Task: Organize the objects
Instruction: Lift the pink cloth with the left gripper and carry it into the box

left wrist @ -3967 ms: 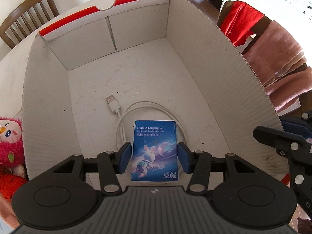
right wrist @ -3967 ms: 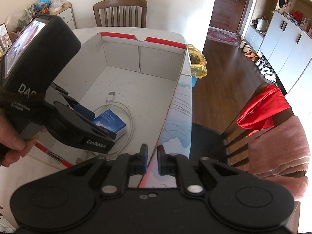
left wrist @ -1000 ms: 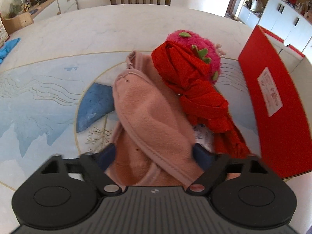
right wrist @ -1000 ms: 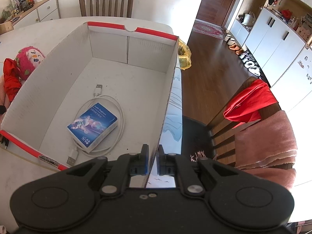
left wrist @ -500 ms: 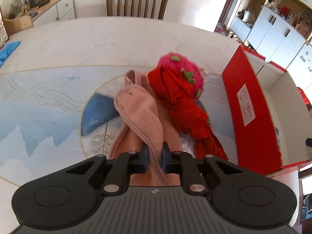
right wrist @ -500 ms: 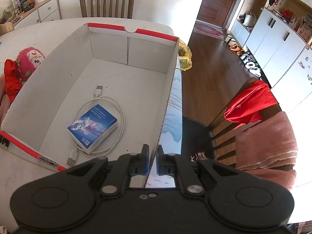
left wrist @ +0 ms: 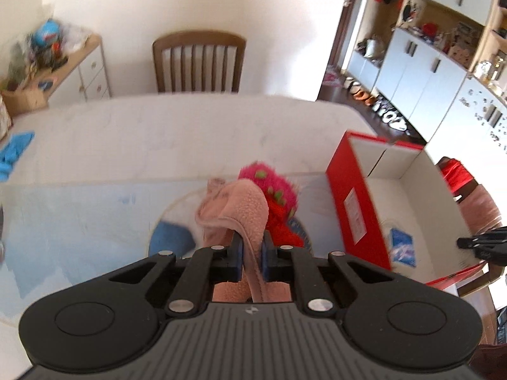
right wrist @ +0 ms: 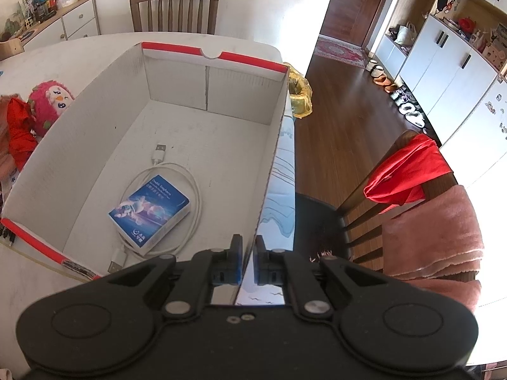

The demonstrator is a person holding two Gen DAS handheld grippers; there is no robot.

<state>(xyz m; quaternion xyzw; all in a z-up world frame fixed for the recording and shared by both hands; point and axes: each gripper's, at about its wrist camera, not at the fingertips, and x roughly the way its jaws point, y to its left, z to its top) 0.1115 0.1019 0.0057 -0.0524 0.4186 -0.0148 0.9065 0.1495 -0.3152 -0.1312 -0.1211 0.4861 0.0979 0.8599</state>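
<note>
My left gripper (left wrist: 252, 255) is shut on a pink fleece cloth (left wrist: 244, 209) and holds it lifted above the table. Behind it lie a pink strawberry plush toy (left wrist: 269, 183) and a red cloth (left wrist: 282, 228). The open red-and-white cardboard box (left wrist: 355, 209) stands to the right. My right gripper (right wrist: 248, 261) is shut on the box's near right wall (right wrist: 272, 171). Inside the box lie a blue tissue pack (right wrist: 150, 210) and a white USB cable (right wrist: 190, 196). The plush toy (right wrist: 50, 101) and red cloth (right wrist: 19, 126) also show left of the box.
A blue cloth (left wrist: 14, 155) lies at the table's far left. A wooden chair (left wrist: 198, 63) stands behind the table. Another chair (right wrist: 412, 183) draped with red and pink cloths stands to the right. A yellow bag (right wrist: 299, 95) sits past the box.
My left gripper went from the box to the pink cloth, closed on it and lifted it up and back. My right gripper has stayed shut on the box wall.
</note>
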